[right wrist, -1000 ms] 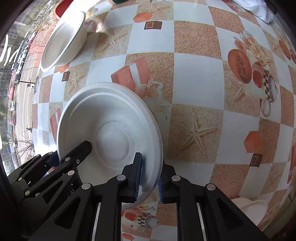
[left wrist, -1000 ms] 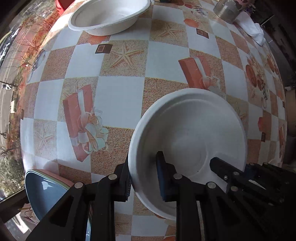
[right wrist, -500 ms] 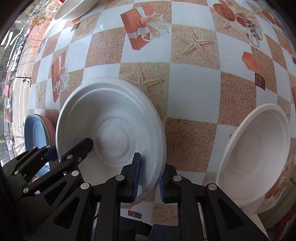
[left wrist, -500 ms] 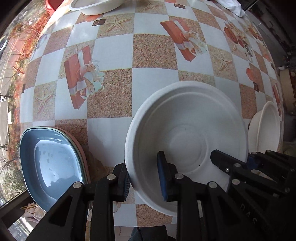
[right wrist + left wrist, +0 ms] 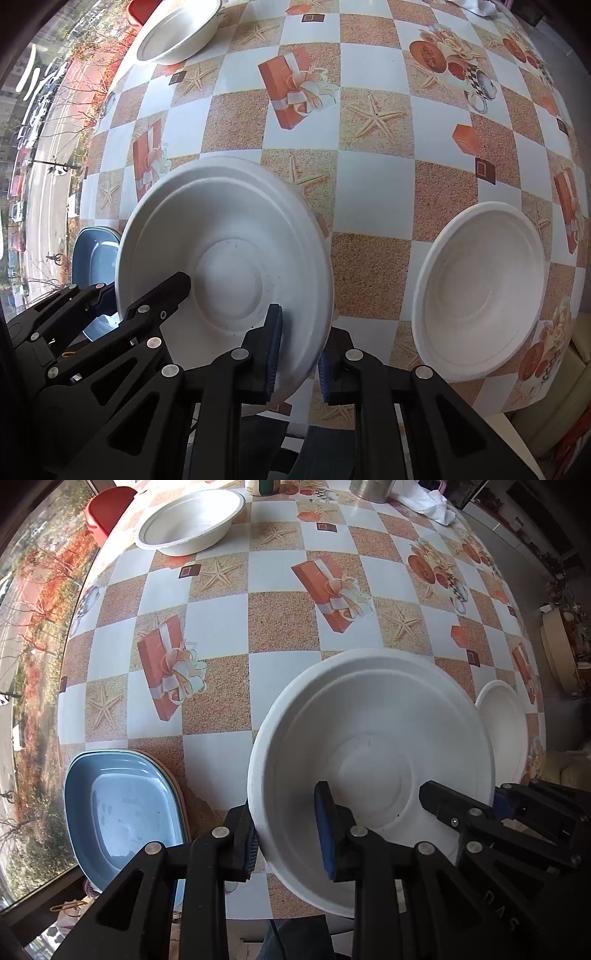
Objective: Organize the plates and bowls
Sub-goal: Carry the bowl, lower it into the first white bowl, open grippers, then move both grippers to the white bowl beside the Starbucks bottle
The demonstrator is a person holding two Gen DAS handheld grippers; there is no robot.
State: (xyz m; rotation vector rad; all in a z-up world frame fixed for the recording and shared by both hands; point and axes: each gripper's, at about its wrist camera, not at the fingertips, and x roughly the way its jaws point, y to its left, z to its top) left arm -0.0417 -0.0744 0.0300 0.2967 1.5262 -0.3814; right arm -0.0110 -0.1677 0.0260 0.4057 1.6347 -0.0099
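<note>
A white paper bowl (image 5: 369, 746) hangs above the checked table (image 5: 280, 620), carried by both grippers. My left gripper (image 5: 288, 830) is shut on the bowl's left rim, one pad inside and one outside. In the right wrist view the same bowl (image 5: 229, 240) has my right gripper (image 5: 299, 354) shut on its right rim. A second white bowl (image 5: 480, 295) rests near the table's front right edge. A third white bowl (image 5: 188, 517) sits at the far left. Stacked plates with a blue one on top (image 5: 122, 805) lie at the front left edge.
A red container (image 5: 107, 509) stands beyond the far bowl. A metal can (image 5: 369, 487) and a white cloth (image 5: 421, 498) are at the far side. The table's front edge runs just below both grippers. A window borders the left.
Both grippers have risen and drawn back toward the table's front edge with the bowl between them. The blue plate stack and the front right bowl have come into view.
</note>
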